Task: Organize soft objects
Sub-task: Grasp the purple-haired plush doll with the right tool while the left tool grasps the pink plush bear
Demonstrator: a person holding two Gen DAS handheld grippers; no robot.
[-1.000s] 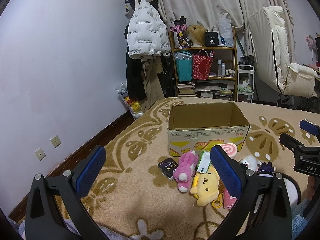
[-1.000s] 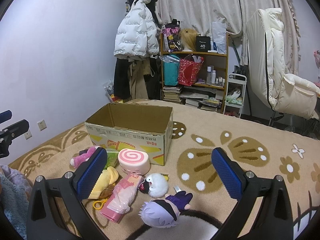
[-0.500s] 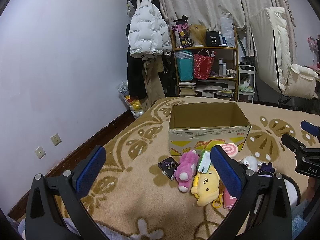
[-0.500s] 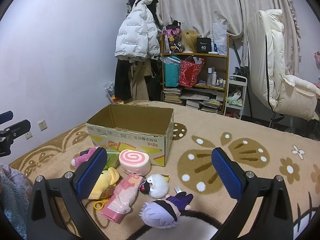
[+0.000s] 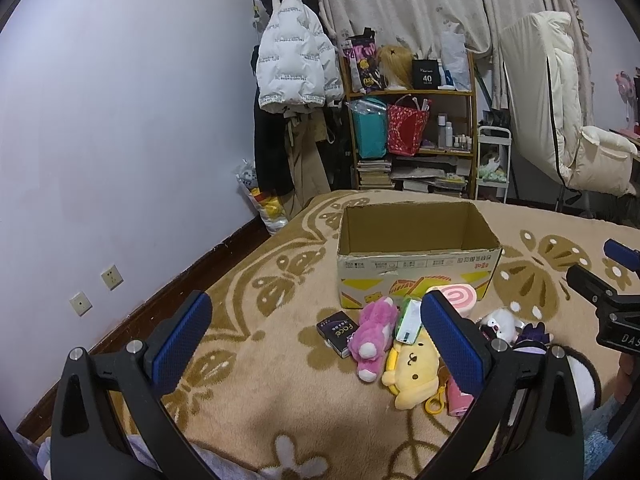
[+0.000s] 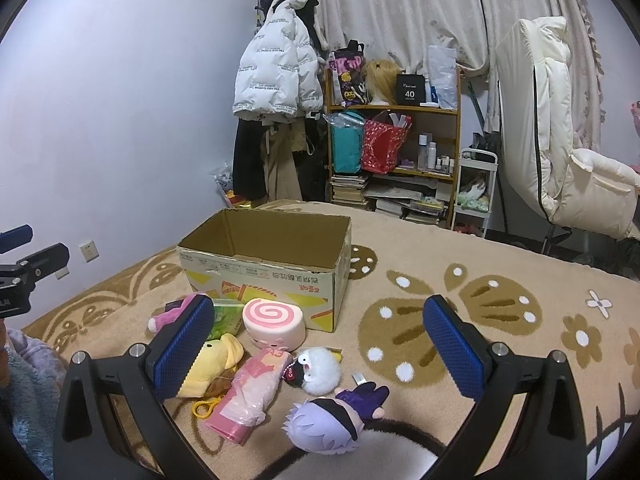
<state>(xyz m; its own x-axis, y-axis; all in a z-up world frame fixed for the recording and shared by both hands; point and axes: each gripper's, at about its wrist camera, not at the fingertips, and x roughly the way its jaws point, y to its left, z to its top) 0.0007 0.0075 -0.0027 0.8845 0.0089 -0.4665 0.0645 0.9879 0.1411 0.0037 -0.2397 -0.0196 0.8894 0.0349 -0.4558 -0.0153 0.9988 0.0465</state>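
Left gripper (image 5: 314,344) and right gripper (image 6: 320,346) spread wide, nothing held, soft toys (image 6: 320,368) heaped near the empty cardboard box (image 6: 276,268), black card pack (image 5: 338,333) seen only from the left.

A wooden shelf unit (image 6: 394,156) is seen against the curtained back wall, flanked by a white puffer jacket (image 6: 276,76) and cream chair (image 6: 560,148).

Both views shifted slightly, open brown cardboard box (image 6: 267,254) a touch lower in frame, soft toys unmoved.
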